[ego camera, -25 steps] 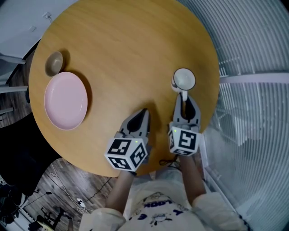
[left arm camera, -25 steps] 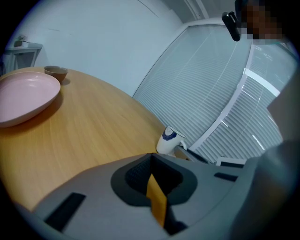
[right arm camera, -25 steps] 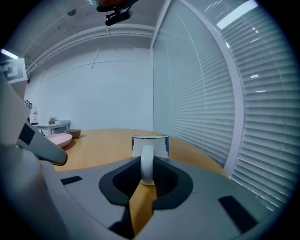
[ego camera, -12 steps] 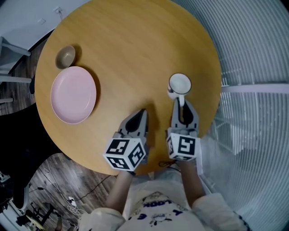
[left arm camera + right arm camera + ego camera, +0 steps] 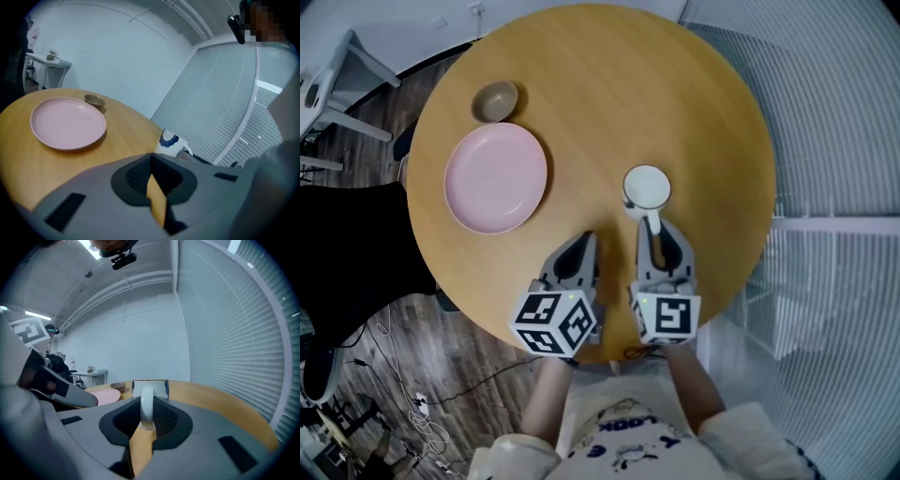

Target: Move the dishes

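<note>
A white mug (image 5: 646, 187) stands on the round wooden table (image 5: 600, 84); its handle points back at my right gripper (image 5: 655, 227), which is shut on it. In the right gripper view the handle (image 5: 147, 408) sits pinched between the jaws of the right gripper (image 5: 147, 403), with the mug's body (image 5: 150, 387) just beyond. My left gripper (image 5: 585, 240) hovers beside it, shut and holding nothing; in its own view the left gripper (image 5: 151, 157) shows only table through the slit. A pink plate (image 5: 495, 178) and a small brown bowl (image 5: 496, 100) lie to the left.
The table's near edge (image 5: 609, 354) runs under both grippers. Window blinds (image 5: 834, 169) fill the right side. A white piece of furniture (image 5: 323, 89) stands at the far left, and cables (image 5: 403, 398) lie on the wooden floor below.
My right gripper has shifted left with the mug, so the mug now stands closer to the pink plate. The left gripper has kept its place beside it.
</note>
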Demonstrator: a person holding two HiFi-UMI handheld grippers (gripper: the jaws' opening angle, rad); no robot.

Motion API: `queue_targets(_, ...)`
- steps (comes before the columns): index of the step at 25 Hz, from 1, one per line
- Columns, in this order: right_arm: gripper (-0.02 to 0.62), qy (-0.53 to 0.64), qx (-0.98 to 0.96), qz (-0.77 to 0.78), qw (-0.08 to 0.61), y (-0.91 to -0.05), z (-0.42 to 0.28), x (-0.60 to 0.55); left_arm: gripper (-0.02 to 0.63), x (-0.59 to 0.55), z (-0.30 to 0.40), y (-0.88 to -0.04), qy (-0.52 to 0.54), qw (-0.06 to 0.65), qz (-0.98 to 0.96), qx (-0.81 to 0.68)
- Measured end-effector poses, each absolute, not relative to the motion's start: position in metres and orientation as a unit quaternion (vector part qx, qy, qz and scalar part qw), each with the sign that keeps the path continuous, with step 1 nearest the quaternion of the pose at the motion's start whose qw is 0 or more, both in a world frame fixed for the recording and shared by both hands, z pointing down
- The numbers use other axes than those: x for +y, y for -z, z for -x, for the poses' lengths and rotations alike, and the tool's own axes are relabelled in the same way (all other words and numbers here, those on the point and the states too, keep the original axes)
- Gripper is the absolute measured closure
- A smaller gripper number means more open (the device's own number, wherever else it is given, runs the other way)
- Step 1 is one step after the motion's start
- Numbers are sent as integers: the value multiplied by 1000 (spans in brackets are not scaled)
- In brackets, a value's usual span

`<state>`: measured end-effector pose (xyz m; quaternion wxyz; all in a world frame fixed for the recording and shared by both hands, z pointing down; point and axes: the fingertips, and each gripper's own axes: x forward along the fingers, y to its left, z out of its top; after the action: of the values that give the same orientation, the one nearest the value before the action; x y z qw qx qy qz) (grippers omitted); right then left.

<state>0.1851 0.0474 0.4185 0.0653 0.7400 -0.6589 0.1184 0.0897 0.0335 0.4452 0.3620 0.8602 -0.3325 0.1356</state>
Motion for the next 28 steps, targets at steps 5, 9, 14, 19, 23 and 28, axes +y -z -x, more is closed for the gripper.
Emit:
queue_targets(5,543,-113,-708,-694,67,-401,-139,30,603,23,-46,-430,-112,366,-840,-386)
queue_targets(9,543,-113,-733,-667,72,-395,-101,21,603,20,-6,-426,-99,372,-823,-417)
queue_targets(14,543,-113,-761,-635,73,-403,-62,19,603,25,34,-432,-84,376,-803,-454)
queue_targets(19,543,-115,-778,-613,77,-416,-33,16,603,29,64,-441,-75,379,-790,-477)
queue_targets(23,543,-121,-785,-602,83,-422,-14,12,603,30,82,-444,-70,383,-781,-488)
queue_targets(28,543,-121,-792,-591,89,-438,-1,10,603,34,95,-453,-72,387,-774,-496)
